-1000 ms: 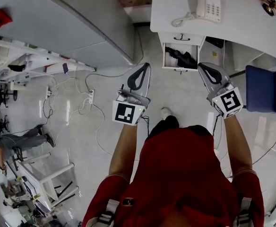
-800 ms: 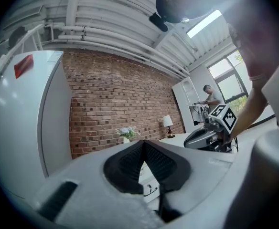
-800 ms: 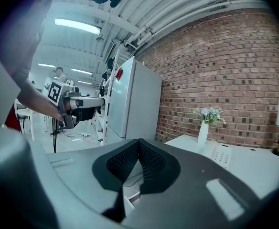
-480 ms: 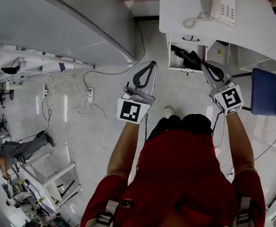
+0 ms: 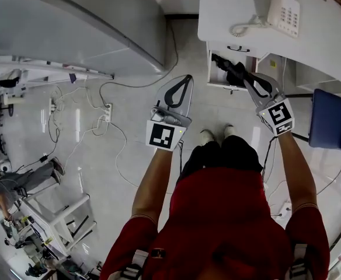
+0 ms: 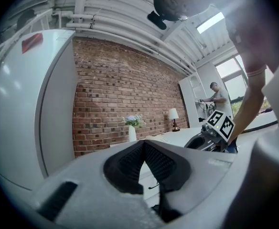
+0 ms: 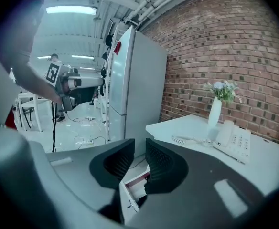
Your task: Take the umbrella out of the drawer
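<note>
A black folded umbrella [image 5: 231, 69] lies in the open white drawer [image 5: 211, 69] under the desk. My right gripper [image 5: 247, 78] points down at the drawer's right side, its tips just above the umbrella's near end. Its jaws are opening, with a narrow gap and nothing between them. In the right gripper view the right gripper [image 7: 139, 146] looks over the drawer [image 7: 130, 191] below. My left gripper [image 5: 188, 78] hangs over the floor left of the drawer, shut and empty. In the left gripper view the left gripper [image 6: 143, 146] shows its pads meeting at the tip.
A white desk [image 5: 235, 4] carries a corded phone [image 5: 284, 7] and, in the right gripper view, a vase of flowers [image 7: 216, 106]. A grey fridge [image 5: 71, 22] stands left. A blue chair [image 5: 334, 118] is right. Cables and a power strip [image 5: 107, 112] lie on the floor.
Both grippers have moved forward and down toward the desk. The right one has reached the drawer's right side and its jaws have parted slightly. The person's feet have stepped closer.
</note>
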The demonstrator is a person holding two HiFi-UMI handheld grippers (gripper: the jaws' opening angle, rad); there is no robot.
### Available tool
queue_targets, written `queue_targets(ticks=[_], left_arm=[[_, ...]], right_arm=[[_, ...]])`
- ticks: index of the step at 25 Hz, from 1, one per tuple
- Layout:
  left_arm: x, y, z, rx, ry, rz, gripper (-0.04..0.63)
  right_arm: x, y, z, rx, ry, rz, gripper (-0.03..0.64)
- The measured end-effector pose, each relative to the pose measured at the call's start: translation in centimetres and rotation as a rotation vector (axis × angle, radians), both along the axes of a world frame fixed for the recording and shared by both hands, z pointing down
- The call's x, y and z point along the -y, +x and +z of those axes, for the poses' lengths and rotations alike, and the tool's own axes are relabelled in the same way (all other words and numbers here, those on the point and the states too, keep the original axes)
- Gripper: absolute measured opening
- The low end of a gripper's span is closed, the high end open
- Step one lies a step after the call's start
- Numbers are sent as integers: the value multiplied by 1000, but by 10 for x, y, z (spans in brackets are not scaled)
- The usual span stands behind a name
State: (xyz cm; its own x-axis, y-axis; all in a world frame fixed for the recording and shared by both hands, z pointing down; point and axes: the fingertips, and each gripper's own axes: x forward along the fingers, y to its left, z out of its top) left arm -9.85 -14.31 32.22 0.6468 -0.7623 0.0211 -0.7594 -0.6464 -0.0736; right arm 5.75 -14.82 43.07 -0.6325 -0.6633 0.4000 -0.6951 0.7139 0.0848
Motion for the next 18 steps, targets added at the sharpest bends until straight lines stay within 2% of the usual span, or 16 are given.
queue_targets(ticks=[8, 18], left_arm=[[24, 8, 33, 1, -39, -42, 8], [52, 14, 81, 6, -45, -67, 8]], right_arm=[[25, 4, 56, -83, -68, -94, 121], [57, 6, 141, -173, -149, -160, 191]])
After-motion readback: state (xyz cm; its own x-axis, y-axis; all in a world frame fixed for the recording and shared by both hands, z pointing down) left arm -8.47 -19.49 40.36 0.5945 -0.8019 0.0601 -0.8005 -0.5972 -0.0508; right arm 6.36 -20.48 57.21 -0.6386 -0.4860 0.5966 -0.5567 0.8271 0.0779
